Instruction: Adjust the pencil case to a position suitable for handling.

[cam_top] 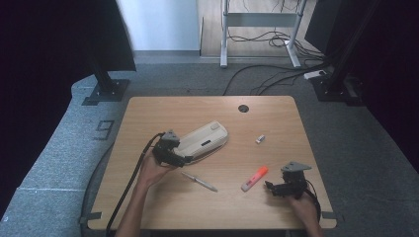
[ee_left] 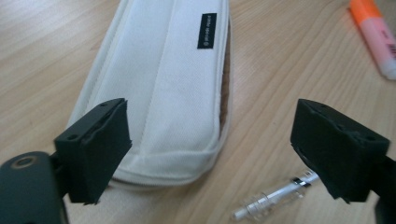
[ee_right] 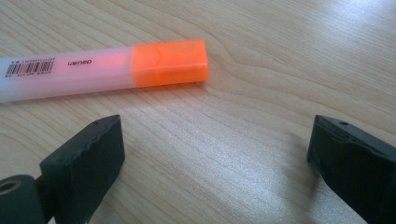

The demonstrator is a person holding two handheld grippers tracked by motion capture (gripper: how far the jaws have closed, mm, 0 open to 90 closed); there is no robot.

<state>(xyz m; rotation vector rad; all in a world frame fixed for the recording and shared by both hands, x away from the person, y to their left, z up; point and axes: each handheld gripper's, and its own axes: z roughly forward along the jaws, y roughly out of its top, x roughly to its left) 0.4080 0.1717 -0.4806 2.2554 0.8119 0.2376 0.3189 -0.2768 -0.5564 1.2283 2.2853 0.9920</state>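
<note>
black fingers (ee_left: 100, 149) of the left gripper (cam_top: 179, 159) are held apart over the near end of the cream pencil case (ee_left: 163, 88) on the bench (cam_top: 148, 207), nothing clamped; the right gripper (cam_top: 269, 186) is spread beside the orange highlighter (ee_right: 102, 70)

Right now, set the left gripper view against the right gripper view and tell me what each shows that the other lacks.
Left gripper view: a white zip pencil case with a small black label, lying ahead of the open left gripper, plus a clear-barrelled pen near one jaw. Right gripper view: the barcode and printed brand on the highlighter's barrel, with the open right gripper holding nothing. Both: the orange highlighter and the wooden table.
</note>
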